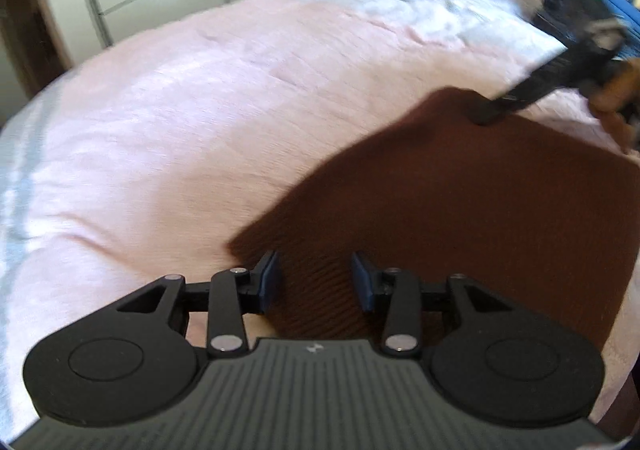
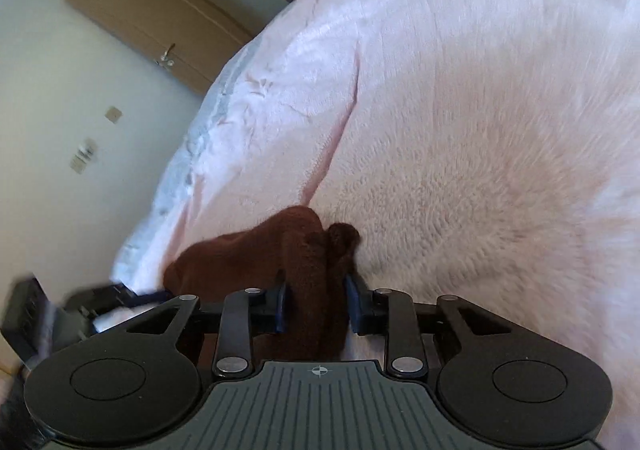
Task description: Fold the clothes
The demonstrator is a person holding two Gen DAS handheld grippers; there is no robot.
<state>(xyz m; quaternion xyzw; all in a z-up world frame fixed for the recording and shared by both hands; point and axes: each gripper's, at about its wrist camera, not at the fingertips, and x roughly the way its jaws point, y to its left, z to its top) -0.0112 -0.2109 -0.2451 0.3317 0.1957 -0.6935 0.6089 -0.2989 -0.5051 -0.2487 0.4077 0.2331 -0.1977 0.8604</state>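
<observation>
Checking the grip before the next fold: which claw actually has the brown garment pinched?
The right claw: a bunch of the brown knit garment sits between its blue pads. The left claw is open above the flat fabric.

No readable words, brands or numbers anywhere. Only a small pale emblem on the left hand-held gripper (image 1: 316, 277) body and a crosshair mark on the right hand-held gripper (image 2: 316, 304) body, neither legible as text.
</observation>
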